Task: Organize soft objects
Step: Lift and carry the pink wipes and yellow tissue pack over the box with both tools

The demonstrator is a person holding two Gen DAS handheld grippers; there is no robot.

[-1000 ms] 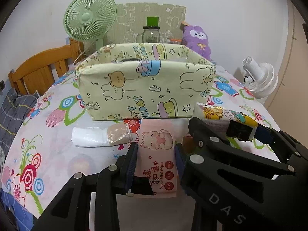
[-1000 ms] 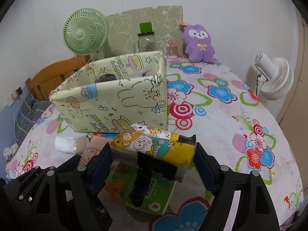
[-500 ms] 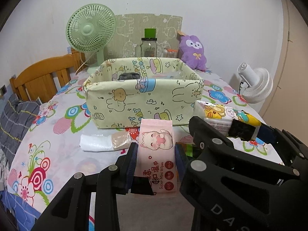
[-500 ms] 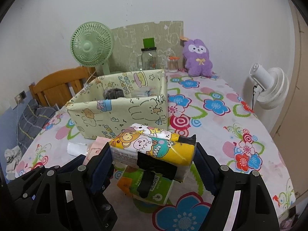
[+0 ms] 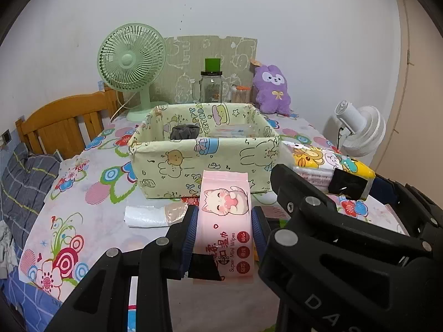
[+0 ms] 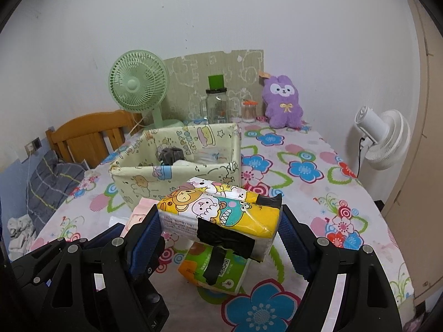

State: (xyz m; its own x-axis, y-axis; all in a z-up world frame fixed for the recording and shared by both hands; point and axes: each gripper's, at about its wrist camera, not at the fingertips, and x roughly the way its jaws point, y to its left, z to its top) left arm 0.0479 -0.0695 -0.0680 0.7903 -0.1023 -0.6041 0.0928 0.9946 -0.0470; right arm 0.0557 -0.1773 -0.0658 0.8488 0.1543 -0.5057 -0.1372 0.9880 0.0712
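Two packs are in the air at once above the worktop (image 6: 318, 149), which carries a flowered cloth, and this reads as the carry step: both soft items lifted and on their way to the fabric storage box (image 5: 205, 163) that stands open-topped just beyond them. Inside the box a dark grey bundle (image 5: 184, 132) and some pale items already lie, so part of the sorting appears done. Right hand-held gripper (image 6: 221, 229) is clamped across the yellow cartoon tissue pack (image 6: 221, 213), jaws set wide on its two ends, a strip of black tape over its near face; the pack is clear of the cloth. Directly below it a green tissue pack (image 6: 218, 268) rests on the worktop, not yet picked. Left hand-held gripper (image 5: 224, 229) grips the pink wet-wipes pack (image 5: 225, 221) by its long sides, pack upright-tilted and off the surface. A small white-and-tan packet (image 5: 155, 214) lies left of it, near the box front. Next move, by my judgement: bring each pack forward over the near wall, high enough to clear the rim, lower into free space beside the grey bundle, then release.
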